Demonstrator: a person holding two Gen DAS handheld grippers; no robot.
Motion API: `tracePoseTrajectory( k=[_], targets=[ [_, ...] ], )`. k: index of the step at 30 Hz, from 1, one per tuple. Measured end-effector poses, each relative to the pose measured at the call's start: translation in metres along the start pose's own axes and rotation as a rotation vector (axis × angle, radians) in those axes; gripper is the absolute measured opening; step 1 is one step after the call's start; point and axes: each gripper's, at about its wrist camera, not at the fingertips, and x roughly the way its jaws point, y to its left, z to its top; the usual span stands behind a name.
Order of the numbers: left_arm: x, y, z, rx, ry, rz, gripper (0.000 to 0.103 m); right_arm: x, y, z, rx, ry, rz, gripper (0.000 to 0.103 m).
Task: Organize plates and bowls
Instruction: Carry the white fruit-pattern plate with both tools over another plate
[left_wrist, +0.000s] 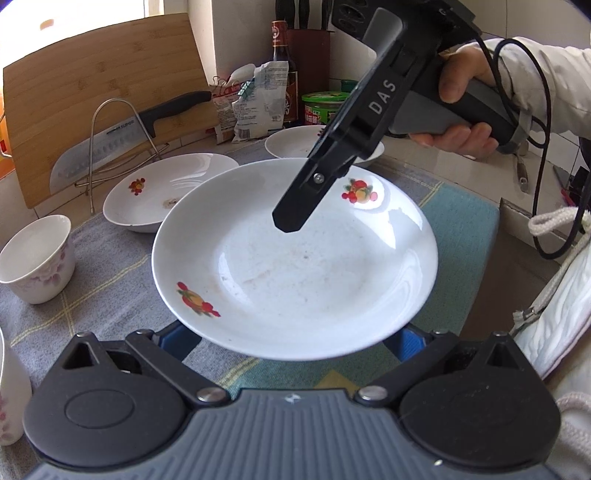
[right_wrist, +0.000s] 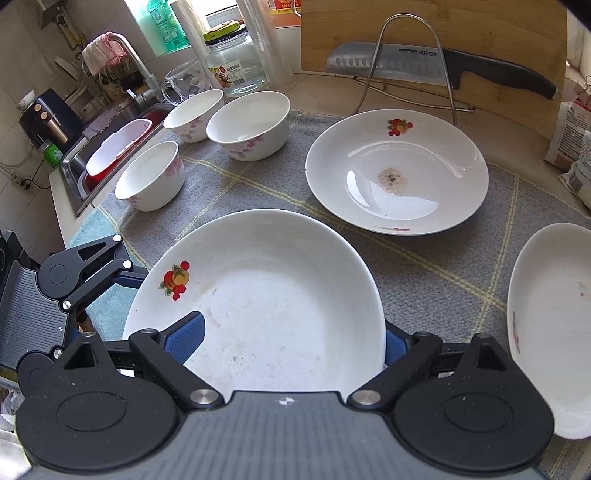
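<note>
Round glossy white plate (right_wrist: 280, 295) between blue ribbed fingers (right_wrist: 186, 338); checked cloth (right_wrist: 424, 266) below.

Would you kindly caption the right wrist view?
Both claws lift a fruit-patterned plate above the checked cloth.

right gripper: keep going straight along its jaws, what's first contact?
Likely the fruit-print plate already lying between the right gripper's jaws: its white inner surface fills the line ahead. Beyond its far rim lies the grey checked cloth. Depth is uncertain in the fisheye view.

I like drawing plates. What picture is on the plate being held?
Red and orange fruit on the white plate, clearest in the right wrist view.
</note>
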Motion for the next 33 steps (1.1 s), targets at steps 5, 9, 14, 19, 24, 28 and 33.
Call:
tracePoseTrajectory(
  k=[5, 9, 14, 19, 24, 28, 33],
  targets=[
    [0.009, -0.007, 0.013, 0.015, 0.002, -0.01, 0.102, -0.013, -0.015, -0.006, 0.016, -0.016, -0.001, 0.098],
    [0.018, -0.012, 0.023, 0.03, 0.006, -0.015, 0.102, -0.023, -0.027, -0.011, 0.024, -0.03, -0.001, 0.098],
    [0.031, -0.021, 0.036, 0.042, 0.009, -0.03, 0.102, -0.034, -0.044, -0.018, 0.039, -0.043, -0.008, 0.098],
    [0.046, -0.03, 0.049, 0.052, 0.009, -0.049, 0.102, -0.046, -0.061, -0.025, 0.053, -0.058, -0.022, 0.098],
    [0.062, -0.035, 0.063, 0.067, 0.002, -0.067, 0.102, -0.057, -0.08, -0.031, 0.072, -0.072, -0.042, 0.098],
    [0.076, -0.039, 0.072, 0.084, 0.001, -0.078, 0.102, -0.064, -0.094, -0.036, 0.089, -0.083, -0.061, 0.098],
    [0.091, -0.043, 0.086, 0.099, -0.005, -0.097, 0.102, -0.073, -0.112, -0.041, 0.107, -0.097, -0.081, 0.098]
  ],
)
